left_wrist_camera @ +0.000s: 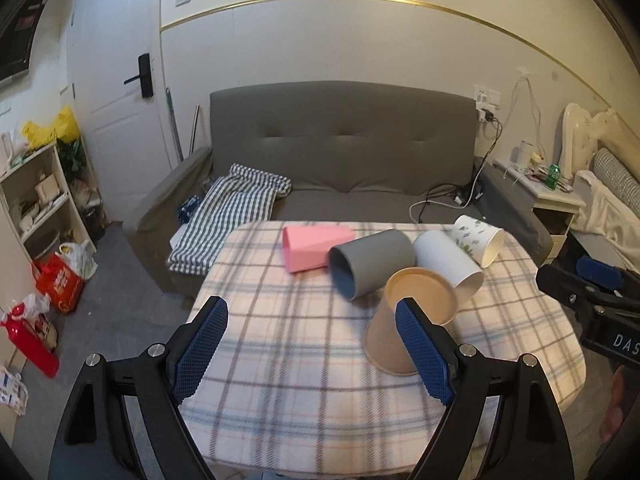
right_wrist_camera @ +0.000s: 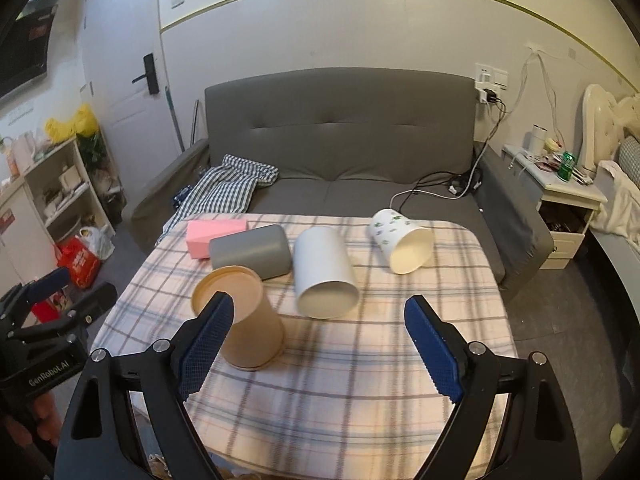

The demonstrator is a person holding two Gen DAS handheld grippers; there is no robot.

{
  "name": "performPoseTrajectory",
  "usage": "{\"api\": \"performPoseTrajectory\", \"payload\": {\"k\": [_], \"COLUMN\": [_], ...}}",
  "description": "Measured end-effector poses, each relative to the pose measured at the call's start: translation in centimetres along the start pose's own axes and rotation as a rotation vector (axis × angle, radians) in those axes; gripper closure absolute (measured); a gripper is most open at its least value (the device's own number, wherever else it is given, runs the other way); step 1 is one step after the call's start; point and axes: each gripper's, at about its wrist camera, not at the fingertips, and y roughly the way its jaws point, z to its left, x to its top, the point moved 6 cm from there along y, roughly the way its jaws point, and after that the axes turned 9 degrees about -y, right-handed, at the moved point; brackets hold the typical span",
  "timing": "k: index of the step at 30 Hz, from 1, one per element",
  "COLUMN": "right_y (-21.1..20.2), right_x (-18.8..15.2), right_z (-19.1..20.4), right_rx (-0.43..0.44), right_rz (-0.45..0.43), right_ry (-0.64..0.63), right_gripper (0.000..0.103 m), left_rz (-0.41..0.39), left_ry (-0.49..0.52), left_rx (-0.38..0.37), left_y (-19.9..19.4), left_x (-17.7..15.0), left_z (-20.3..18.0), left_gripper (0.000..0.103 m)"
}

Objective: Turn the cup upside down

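The brown cup stands mouth-down on the plaid tabletop, base up and tilted, near the front left. Behind it, the grey cup, white cup, pink cup and printed cup lie on their sides. The left gripper and right gripper both hover with fingers spread wide, holding nothing.

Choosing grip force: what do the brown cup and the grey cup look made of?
Brown cup: probably kraft paper, matte tan, with a recessed base and rolled rim like a disposable cup. Grey cup: likely plastic or silicone, smooth, matte, thick-walled; the look leaves it open.
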Motion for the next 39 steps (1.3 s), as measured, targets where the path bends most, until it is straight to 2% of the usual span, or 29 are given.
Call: {"api": "performPoseTrajectory", "payload": {"k": [7, 14, 18, 19, 20, 21, 25, 39], "right_y": [1.2, 3.1, 3.7, 3.7, 3.7, 3.7, 3.4, 2.7], "right_x": [-1.5, -3.2, -3.8, -3.9, -3.9, -4.0, -4.1, -4.1], "right_z": [-1.1, -1.2, -1.4, -1.4, -1.4, -1.4, -1.3, -0.6], "right_rx": [-0.001, -0.021, -0.027, -0.031, -0.034, -0.037, -0.044, -0.066], "right_rz": [-0.001, 0.019, 0.023, 0.021, 0.018, 0.016, 0.005, -0.002], "right_ry": [0.001, -0.028, -0.020, -0.020, -0.019, -0.018, -0.013, -0.024], "right_gripper": [0.015, 0.011, 0.008, 0.007, 0.006, 0.006, 0.000, 0.000], "left_rz": [-0.007, -0.005, -0.001, 0.000, -0.001, -0.007, -0.032, -0.024], "left_ry": [0.007, -0.057, -0.046, -0.044, -0.043, -0.043, -0.033, -0.031], "left_rx": [-0.007, 0.004, 0.005, 0.005, 0.005, 0.006, 0.005, 0.024], "left_y": [1.1, 2.2, 2.3, 2.3, 2.2, 2.1, 1.4, 1.3], "left_x": [-0.9, -1.9, -2.4, -2.5, -2.7, -2.8, -2.8, -3.0], "left_z": [-1.8, -1.1, -0.9, -0.9, -0.9, -0.8, -0.8, 0.1], "left_gripper": [0.014, 0.014, 0.014, 0.013, 0.006, 0.004, 0.004, 0.003]}}
